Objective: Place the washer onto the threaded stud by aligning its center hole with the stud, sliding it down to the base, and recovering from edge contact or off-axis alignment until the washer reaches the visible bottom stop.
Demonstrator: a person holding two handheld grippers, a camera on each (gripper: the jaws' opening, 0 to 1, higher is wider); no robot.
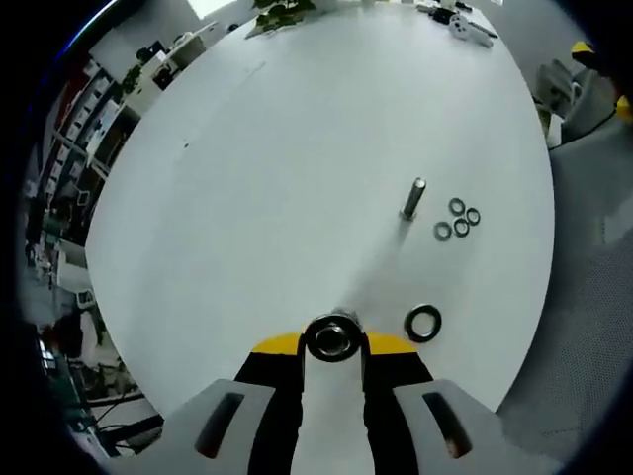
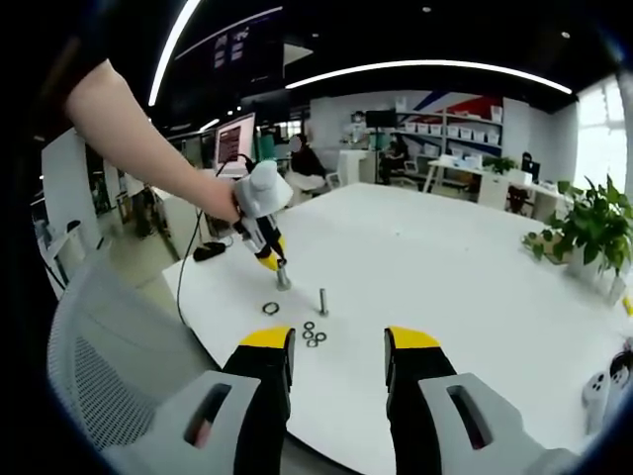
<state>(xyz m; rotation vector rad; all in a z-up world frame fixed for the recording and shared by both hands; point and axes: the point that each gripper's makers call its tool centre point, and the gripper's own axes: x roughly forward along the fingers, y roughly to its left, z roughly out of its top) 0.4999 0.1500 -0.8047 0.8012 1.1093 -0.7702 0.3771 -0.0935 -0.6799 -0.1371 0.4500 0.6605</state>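
In the left gripper view, a metal nut [image 1: 332, 337] is clamped between the jaws of the left hand-held gripper [image 1: 333, 346]. A large washer [image 1: 422, 323] is seen flat on the white bench [image 1: 247, 198] just beside it. Further off stands the threaded stud [image 1: 412, 198], four small washers [image 1: 458, 220] beside it. The right hand-held gripper [image 2: 336, 346] is held apart, empty.

Open-plan office: long white table [image 2: 435, 267], desks with monitors [image 2: 233, 139], shelving [image 2: 465, 148], potted plant [image 2: 593, 223], ceiling strip lights [image 2: 425, 67].
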